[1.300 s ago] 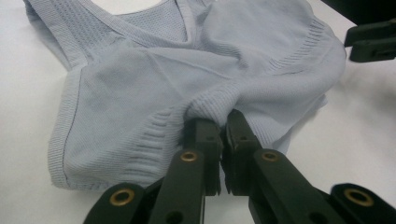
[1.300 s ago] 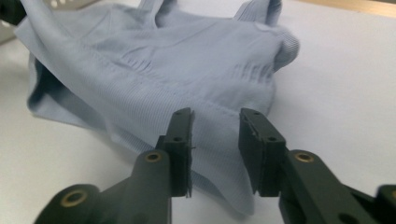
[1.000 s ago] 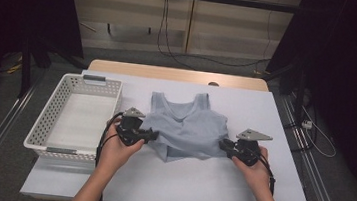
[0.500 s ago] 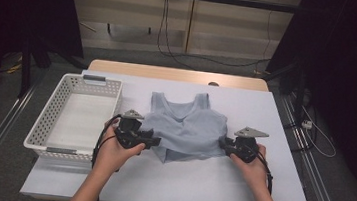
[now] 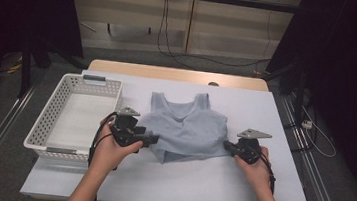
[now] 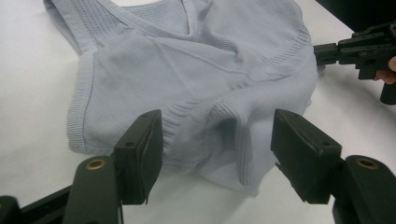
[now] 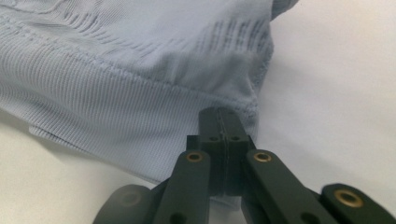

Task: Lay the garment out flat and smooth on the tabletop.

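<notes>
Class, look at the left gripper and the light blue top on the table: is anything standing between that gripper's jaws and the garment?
Nothing visible does. The left gripper has just been opening, its jaws standing either side of the light blue top's folded hem, with only the white table beneath.

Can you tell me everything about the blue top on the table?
The top is a pale blue-grey sleeveless knit with wide shoulder straps, a scooped neck and a ribbed band along the hem. It looks soft and stretchy. It lies flat on the white table, straps pointing away from the person, its lower part folded up and rumpled. The left gripper has just been opening, its jaws standing apart around a fold. The right gripper pinches the hem's corner.
</notes>
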The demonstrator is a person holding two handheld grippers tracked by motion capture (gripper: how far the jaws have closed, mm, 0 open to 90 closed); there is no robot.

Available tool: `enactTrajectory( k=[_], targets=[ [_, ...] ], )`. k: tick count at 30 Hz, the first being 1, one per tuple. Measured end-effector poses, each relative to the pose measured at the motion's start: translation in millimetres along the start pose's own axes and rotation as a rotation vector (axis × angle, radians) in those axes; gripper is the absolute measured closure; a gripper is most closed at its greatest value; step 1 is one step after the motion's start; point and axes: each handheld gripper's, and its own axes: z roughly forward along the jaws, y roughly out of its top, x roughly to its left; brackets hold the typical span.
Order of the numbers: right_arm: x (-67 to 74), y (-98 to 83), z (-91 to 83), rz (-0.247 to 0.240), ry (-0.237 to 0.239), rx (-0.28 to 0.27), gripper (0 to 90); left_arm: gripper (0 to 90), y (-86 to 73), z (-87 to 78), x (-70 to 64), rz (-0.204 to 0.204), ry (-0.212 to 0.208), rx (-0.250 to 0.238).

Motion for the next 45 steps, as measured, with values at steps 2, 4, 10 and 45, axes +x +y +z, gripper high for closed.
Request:
enactTrajectory(
  k=[2, 4, 10, 45],
  targets=[
    [-1.7, -0.4, -0.5, 0.008, 0.0, -0.001, 86.8, 34.3, 0.1, -0.1, 0.2, -0.002, 0.001, -0.004],
    [-2.6, -0.7, -0.6, 0.024, -0.024, -0.008, 75.0, 33.7, 0.0, 0.1, 0.9, 0.0, 0.003, -0.002],
    [-3.9, -0.5, 0.5, 0.031, -0.073, -0.006, 63.6, 31.9, -1.3, 2.1, 2.7, 0.0, 0.014, -0.001],
    [-17.2, -3.4, -24.8, 0.068, -0.053, -0.069, 66.3, 48.1, -6.2, 15.6, 7.9, 0.012, 0.0, 0.015]
  ],
)
